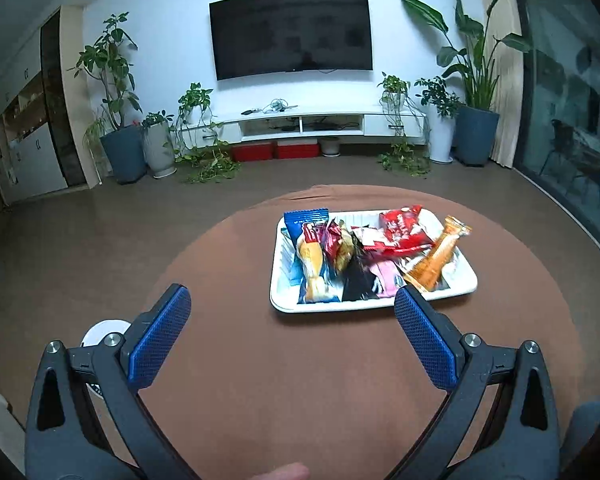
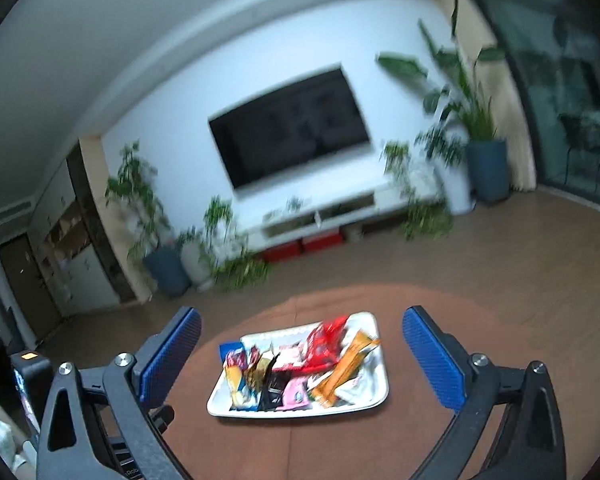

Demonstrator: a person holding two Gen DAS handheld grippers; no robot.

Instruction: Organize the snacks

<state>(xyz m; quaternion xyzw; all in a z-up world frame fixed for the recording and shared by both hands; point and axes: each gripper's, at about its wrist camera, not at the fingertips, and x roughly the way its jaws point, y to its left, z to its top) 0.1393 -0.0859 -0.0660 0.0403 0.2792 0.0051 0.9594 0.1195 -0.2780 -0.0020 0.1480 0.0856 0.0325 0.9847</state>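
A white tray [image 1: 288,304] sits on a round brown table [image 1: 300,380] and holds several snack packets: a blue one [image 1: 306,220], a red one [image 1: 404,228], an orange one [image 1: 440,258], a pink one [image 1: 386,276]. My left gripper [image 1: 292,300] is open and empty, held just in front of the tray's near edge. In the right wrist view the tray [image 2: 220,406] lies below and ahead. My right gripper [image 2: 302,322] is open and empty, raised above the table; that view is blurred.
A white round object [image 1: 100,330] shows beside the left finger, below the table's left edge. Beyond the table are brown floor, a wall TV [image 1: 292,34], a white console [image 1: 308,122] and potted plants [image 1: 118,120]. A device with an orange light [image 2: 30,380] is at the left.
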